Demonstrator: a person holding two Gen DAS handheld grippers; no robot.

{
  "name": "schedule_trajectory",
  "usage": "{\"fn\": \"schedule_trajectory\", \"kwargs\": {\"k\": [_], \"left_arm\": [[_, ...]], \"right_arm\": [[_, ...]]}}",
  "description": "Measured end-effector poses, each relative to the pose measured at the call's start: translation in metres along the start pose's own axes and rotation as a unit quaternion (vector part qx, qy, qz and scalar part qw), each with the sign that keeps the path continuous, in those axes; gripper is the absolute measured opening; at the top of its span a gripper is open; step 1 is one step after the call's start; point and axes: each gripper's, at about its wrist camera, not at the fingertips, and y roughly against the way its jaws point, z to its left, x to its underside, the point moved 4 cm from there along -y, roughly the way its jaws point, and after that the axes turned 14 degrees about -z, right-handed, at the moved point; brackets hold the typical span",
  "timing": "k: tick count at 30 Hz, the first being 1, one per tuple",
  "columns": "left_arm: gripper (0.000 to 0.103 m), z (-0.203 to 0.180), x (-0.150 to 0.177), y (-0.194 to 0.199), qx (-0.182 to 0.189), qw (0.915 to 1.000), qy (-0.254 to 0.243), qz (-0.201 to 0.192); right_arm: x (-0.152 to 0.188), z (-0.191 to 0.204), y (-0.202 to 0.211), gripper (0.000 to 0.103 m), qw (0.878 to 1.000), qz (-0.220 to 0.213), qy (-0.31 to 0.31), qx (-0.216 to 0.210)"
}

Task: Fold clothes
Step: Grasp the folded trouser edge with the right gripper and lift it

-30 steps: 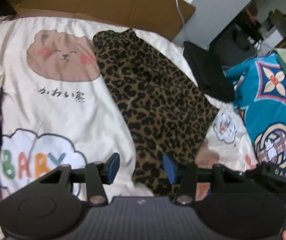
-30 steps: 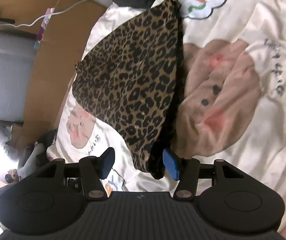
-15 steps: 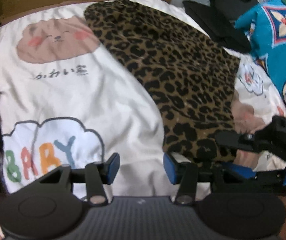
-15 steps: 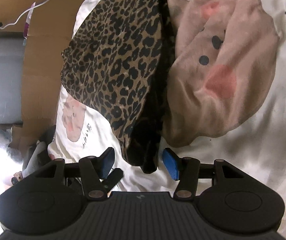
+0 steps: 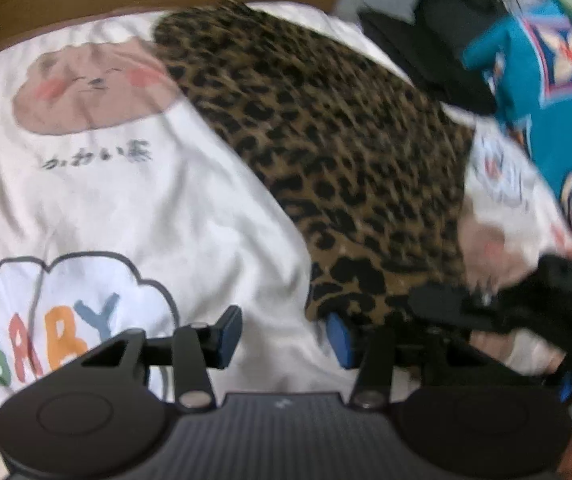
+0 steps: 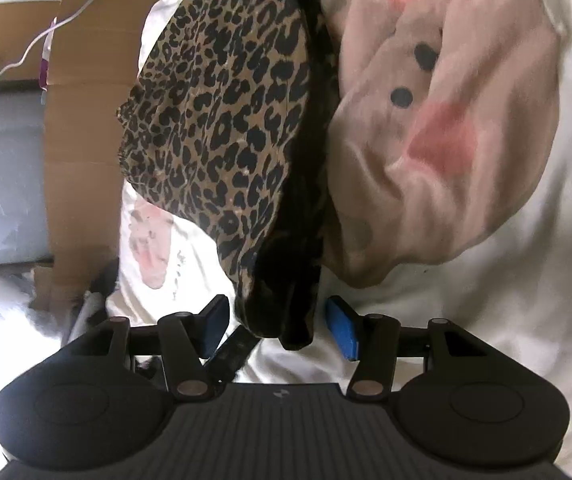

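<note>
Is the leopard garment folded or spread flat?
Folded, it seems: the leopard garment lies doubled lengthwise, its dark inner layer showing along one edge.

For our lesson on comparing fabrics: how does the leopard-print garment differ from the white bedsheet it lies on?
The leopard-print garment is brown with dense black spots; the white bedsheet is plain with cartoon bears and a "BABY" cloud. The garment covers a narrow strip, while the bedsheet spreads beyond it on all sides. The garment's near corner sits between the right gripper's open jaws; the bedsheet lies ungripped. Both are soft, wrinkled cloth.
</note>
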Motion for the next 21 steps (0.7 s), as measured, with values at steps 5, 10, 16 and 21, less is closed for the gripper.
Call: {"fn": "schedule_trajectory", "kwargs": {"k": [5,10,16,21], "left_arm": [[0.047,0.010,-0.003,0.001,0.014,0.9990,0.043,-0.004],[0.043,0.007,0.000,-0.006,0.022,0.9987,0.046,0.001],[0.012,0.010,0.001,-0.006,0.066,0.9934,0.094,0.005],[0.006,0.015,0.001,0.008,0.083,0.9860,0.144,-0.004]], "right_arm": [[0.002,-0.008,-0.005,0.061,0.999,-0.001,-0.046,-0.024],[0.000,-0.013,-0.006,0.047,0.996,-0.009,-0.079,-0.041],[0.000,-0.015,0.000,0.009,0.995,-0.012,-0.085,-0.042],[-0.004,-0.010,0.013,0.007,0.996,-0.022,-0.076,-0.040]]}}
